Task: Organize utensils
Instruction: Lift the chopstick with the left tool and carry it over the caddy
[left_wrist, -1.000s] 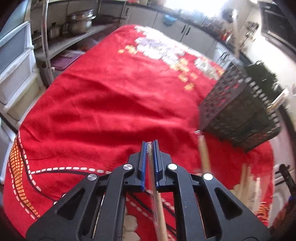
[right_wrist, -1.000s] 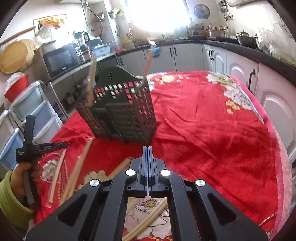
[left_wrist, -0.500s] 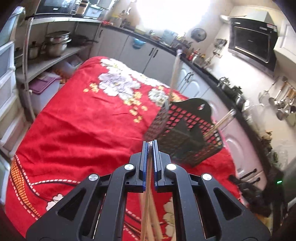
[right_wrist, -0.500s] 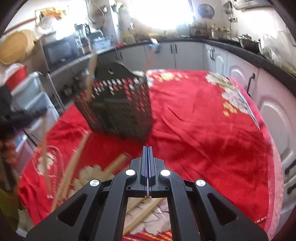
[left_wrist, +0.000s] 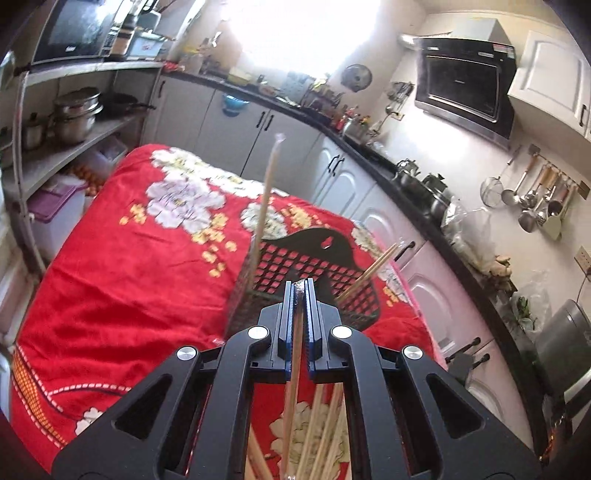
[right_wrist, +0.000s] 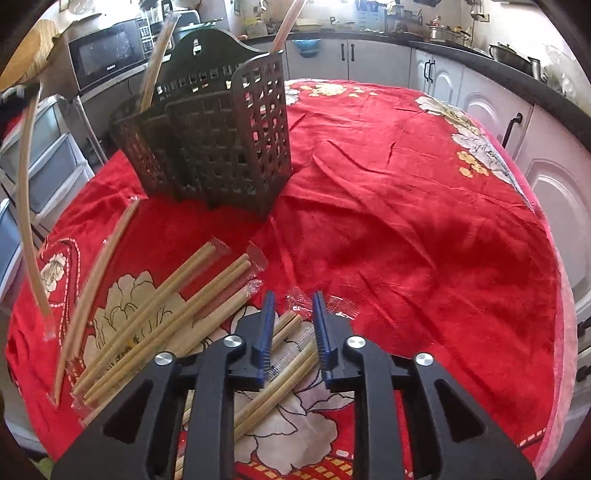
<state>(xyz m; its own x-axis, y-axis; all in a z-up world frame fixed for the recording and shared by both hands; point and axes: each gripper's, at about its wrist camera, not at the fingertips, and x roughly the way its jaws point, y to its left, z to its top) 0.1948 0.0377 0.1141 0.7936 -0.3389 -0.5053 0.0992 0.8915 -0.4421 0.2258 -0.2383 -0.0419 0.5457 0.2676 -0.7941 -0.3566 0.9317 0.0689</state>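
Observation:
My left gripper (left_wrist: 299, 286) is shut on a plastic-wrapped chopstick pair (left_wrist: 292, 373) that hangs down below the jaws, raised above the red cloth. Just ahead of it stands the dark perforated utensil basket (left_wrist: 314, 258), which holds one upright wrapped pair (left_wrist: 264, 206) and a leaning pair (left_wrist: 375, 267). My right gripper (right_wrist: 293, 308) points down over a pile of wrapped chopsticks (right_wrist: 173, 314) lying on the cloth. Its jaws are opening, and one pair (right_wrist: 291, 369) lies beneath the gap, untouched by the pads. The basket (right_wrist: 210, 140) stands behind the pile, and the held pair (right_wrist: 27, 206) shows at the left.
A red flowered cloth (right_wrist: 406, 221) covers the round table. White cabinets (left_wrist: 424, 280) run close along the table's right side. A shelf with steel pots (left_wrist: 74, 118) and plastic drawers (right_wrist: 48, 162) stand on the left.
My left gripper rose with the chopstick pair and swung so the basket is straight ahead. My right gripper dropped toward the pile and its jaws parted.

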